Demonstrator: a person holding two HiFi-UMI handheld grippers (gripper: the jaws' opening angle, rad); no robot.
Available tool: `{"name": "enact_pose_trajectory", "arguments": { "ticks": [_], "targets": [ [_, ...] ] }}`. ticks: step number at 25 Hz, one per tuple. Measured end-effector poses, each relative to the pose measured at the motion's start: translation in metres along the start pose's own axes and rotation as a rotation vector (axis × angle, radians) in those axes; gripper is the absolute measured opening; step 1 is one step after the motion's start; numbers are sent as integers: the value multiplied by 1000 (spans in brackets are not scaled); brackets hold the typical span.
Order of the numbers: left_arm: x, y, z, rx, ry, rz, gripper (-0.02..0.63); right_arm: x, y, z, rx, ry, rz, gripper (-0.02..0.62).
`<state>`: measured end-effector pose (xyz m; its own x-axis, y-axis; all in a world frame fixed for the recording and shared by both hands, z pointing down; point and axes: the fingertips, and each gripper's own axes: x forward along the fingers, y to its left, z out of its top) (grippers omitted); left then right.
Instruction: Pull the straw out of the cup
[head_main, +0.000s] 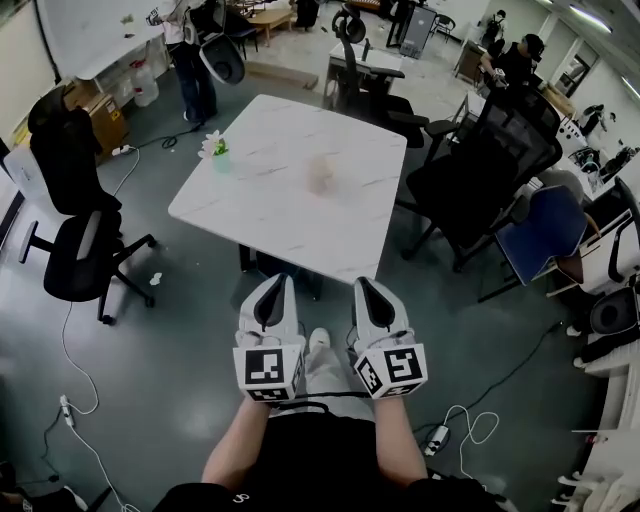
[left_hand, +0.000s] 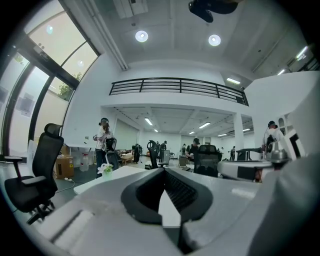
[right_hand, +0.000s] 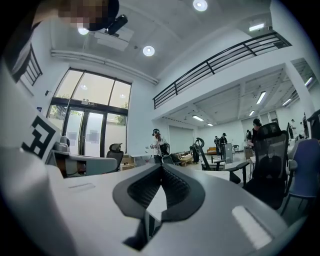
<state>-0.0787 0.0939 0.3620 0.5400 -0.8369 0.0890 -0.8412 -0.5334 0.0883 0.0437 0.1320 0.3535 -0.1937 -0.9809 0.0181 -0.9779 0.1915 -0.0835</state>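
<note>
The left gripper (head_main: 271, 290) and the right gripper (head_main: 372, 288) are held side by side at 6 o'clock in the head view, both pointing level toward the table. Each gripper's own view shows its jaws clenched tip to tip with nothing between them: the left gripper (left_hand: 162, 171) and the right gripper (right_hand: 161, 167) both show ribbed black pads set in smooth, matte grey-white shells. A cube with black-and-white square markers sits at the back of each.

At 12 o'clock from the grippers stands the table (head_main: 230, 205), a square white top with faint grey marble veining and rounded corners. The cup (head_main: 320, 176) stands near its middle, well apart from both grippers. It reads as a small, pale, pinkish upright shape (blurred, so the straw cannot be told apart from it).

At 10 o'clock on the tabletop, near the edge, is a small green pot with a white flower (head_main: 214, 147). A black office chair (head_main: 72, 215) on a star base stands at 9 o'clock from the table, and a black mesh-backed chair (head_main: 495, 165) at 3 o'clock, with a blue-seated chair (head_main: 545, 235) beside it. The floor (head_main: 180, 350) is dull grey-green, with thin white cables trailing over it.
</note>
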Motion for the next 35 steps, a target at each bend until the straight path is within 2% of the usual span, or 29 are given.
{"name": "enact_pose_trajectory", "arguments": {
  "ticks": [9,15,26,35],
  "targets": [
    [127,3,0,18,79,65,2,104,-92,-2,64,43,51,-6],
    [173,3,8,48,101,99,2,145,-127,6,108,28,89,-6],
    [198,11,-4,25,123,143,2,170,-132,-7,94,70,157,-6],
    [226,23,-20,-20,147,139,2,192,-136,-24,24,130,154,12]
  ]
}}
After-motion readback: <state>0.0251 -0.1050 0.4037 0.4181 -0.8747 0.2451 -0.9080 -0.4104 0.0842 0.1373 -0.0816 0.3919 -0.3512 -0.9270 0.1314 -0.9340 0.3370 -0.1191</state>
